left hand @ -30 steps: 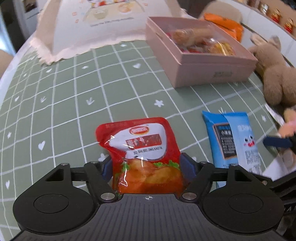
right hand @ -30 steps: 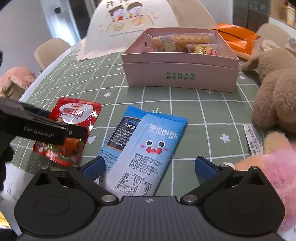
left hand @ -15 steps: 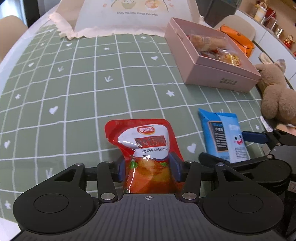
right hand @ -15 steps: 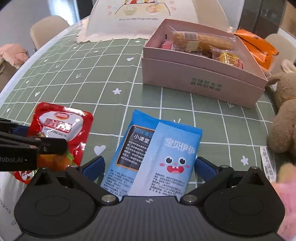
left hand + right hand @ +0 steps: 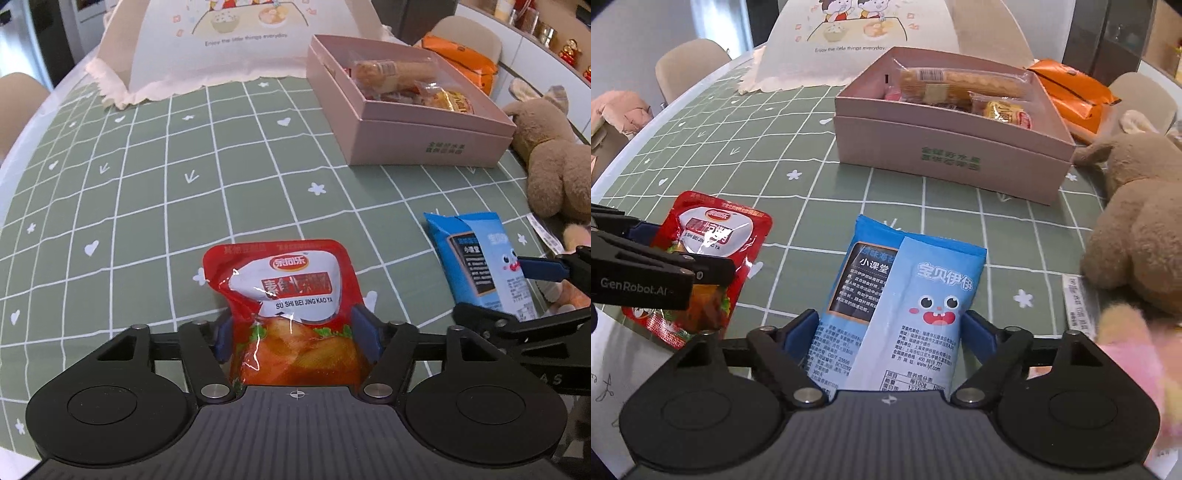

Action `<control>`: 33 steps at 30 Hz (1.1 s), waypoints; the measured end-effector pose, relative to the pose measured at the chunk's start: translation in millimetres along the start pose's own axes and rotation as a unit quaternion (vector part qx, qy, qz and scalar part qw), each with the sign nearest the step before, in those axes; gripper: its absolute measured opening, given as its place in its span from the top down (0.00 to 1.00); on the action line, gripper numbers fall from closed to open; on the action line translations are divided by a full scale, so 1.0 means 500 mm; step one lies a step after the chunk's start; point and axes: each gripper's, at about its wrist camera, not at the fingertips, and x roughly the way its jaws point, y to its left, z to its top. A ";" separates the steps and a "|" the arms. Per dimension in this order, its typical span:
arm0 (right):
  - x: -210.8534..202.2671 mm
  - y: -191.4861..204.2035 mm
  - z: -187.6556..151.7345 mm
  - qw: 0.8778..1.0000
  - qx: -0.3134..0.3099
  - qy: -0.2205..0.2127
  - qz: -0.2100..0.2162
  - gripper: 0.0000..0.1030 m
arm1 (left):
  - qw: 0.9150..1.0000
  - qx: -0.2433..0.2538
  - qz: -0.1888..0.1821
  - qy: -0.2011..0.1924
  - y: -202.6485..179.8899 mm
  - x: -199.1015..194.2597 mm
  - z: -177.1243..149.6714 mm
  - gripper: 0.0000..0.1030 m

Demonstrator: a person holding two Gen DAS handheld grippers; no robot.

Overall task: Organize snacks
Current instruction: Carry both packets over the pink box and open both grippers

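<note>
My left gripper (image 5: 295, 336) is shut on the lower part of a red snack pouch (image 5: 284, 291) and holds it over the green checked tablecloth. The pouch also shows at the left of the right wrist view (image 5: 709, 243). My right gripper (image 5: 890, 332) is shut on a blue snack packet (image 5: 905, 295) with a cartoon face. The packet shows at the right of the left wrist view (image 5: 476, 266). A pink box (image 5: 953, 155) with several wrapped snacks inside stands beyond both packets, also seen in the left wrist view (image 5: 424, 144).
A brown plush toy (image 5: 1137, 221) lies at the right, with a pink plush (image 5: 1137, 347) nearer. Orange snack bags (image 5: 1071, 92) lie behind the box. A white folded food cover (image 5: 236, 48) stands at the back. Chairs surround the table.
Both grippers have closed on their packets; the right one was open a second ago. Both views have lifted and drawn back a little, with the packets held.
</note>
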 end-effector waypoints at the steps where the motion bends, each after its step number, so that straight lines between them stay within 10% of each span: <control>1: -0.006 0.000 0.001 1.000 -0.007 -0.004 -0.002 0.30 | 1.000 -0.012 -0.010 -0.004 0.006 -0.006 -0.003 0.48; 10: -0.141 -0.065 0.043 0.995 0.026 -0.085 0.036 0.34 | 0.995 -0.001 -0.055 -0.085 -0.008 -0.118 0.004 0.75; 18: -0.245 -0.124 0.086 0.986 0.056 -0.159 0.013 0.33 | 0.961 -0.005 -0.144 -0.235 -0.026 -0.227 0.249 0.78; 23: -0.263 -0.140 0.100 0.985 0.059 -0.163 -0.024 0.33 | 0.944 -0.106 -0.259 -0.173 0.006 -0.090 0.402 0.75; 33: -0.293 -0.179 0.189 0.979 0.057 -0.182 -0.067 0.32 | 0.952 -0.139 -0.198 -0.185 0.053 -0.047 0.256 0.75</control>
